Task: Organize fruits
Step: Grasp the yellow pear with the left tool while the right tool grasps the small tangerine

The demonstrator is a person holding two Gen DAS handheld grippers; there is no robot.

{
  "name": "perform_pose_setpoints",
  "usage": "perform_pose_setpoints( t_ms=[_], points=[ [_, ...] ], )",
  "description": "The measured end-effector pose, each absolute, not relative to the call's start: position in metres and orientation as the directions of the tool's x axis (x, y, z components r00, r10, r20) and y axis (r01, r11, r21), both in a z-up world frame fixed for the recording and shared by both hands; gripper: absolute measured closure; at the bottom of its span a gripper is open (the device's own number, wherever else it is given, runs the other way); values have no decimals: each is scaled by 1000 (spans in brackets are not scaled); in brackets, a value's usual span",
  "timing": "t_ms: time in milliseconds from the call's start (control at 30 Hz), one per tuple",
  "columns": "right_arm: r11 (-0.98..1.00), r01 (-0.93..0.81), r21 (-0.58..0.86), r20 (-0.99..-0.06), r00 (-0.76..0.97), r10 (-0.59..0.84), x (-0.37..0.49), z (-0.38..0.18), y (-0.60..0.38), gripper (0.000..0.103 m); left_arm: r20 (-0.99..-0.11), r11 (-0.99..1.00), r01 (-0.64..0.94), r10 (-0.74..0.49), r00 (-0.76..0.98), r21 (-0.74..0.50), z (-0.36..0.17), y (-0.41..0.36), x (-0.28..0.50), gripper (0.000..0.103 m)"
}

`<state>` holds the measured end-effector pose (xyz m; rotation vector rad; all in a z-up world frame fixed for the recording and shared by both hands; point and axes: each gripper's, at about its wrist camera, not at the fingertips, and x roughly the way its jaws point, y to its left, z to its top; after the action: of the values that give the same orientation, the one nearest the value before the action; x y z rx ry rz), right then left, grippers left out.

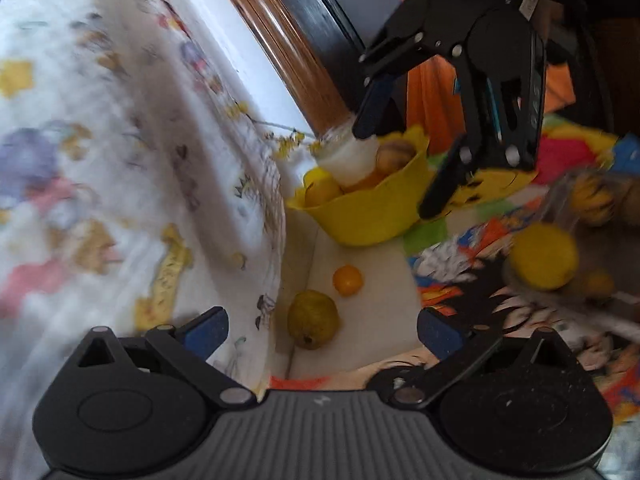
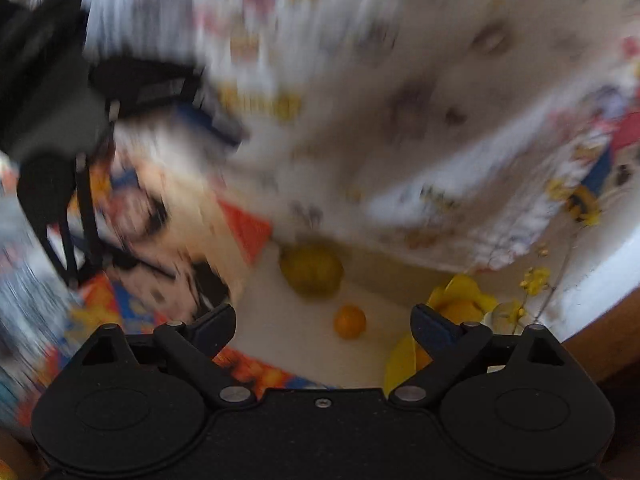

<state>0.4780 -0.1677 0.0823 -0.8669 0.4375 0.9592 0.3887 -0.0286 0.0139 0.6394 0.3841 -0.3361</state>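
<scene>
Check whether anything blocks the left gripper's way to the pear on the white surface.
Nothing visible does. The left gripper is open, and the pear lies in plain sight between its fingers' line, the small orange just beyond it.

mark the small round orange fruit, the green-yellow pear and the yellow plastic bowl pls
small round orange fruit (image 1: 347, 279), left wrist view, middle of its skin
green-yellow pear (image 1: 313, 318), left wrist view, centre of its body
yellow plastic bowl (image 1: 368, 212), left wrist view, outer front wall
</scene>
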Motion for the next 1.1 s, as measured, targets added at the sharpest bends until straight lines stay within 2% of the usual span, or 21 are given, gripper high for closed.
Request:
perform_pose_setpoints(
  t_ms=[67,167,433,500,667,900,967,1100],
  points=[
    [234,-847,-477,-706,528,472,490,70,-155,15,-459,740,406,-147,876,536,7,-34,406,1],
    [143,-843,-518,-734,524,432,500,61,-142,17,-491,745,414,-133,861,523,2,-40,426,3],
    [-117,-774,-622,-754,553,353,522,27,-120,27,-535,710,420,-73,842,565,-18,-52,461,11],
    [-146,-766,-626,-759,555,340,530,20,-116,29,-542,711,420,-64,838,564,-22,-53,470,12],
    [-210,-767,-607,-786,538,306,545,10,-109,42,-557,704,432,-63,828,563,-27,-57,487,16],
    [-279,-761,-586,-806,511,298,559,6,-98,48,-586,678,457,-47,809,576,-39,-61,512,28],
    [-301,-756,-581,-812,510,285,563,4,-95,53,-593,671,465,-47,804,577,-41,-61,517,30],
    [-323,-764,-558,-829,496,259,572,2,-91,55,-604,660,487,-63,795,572,-41,-62,521,33]
  ],
)
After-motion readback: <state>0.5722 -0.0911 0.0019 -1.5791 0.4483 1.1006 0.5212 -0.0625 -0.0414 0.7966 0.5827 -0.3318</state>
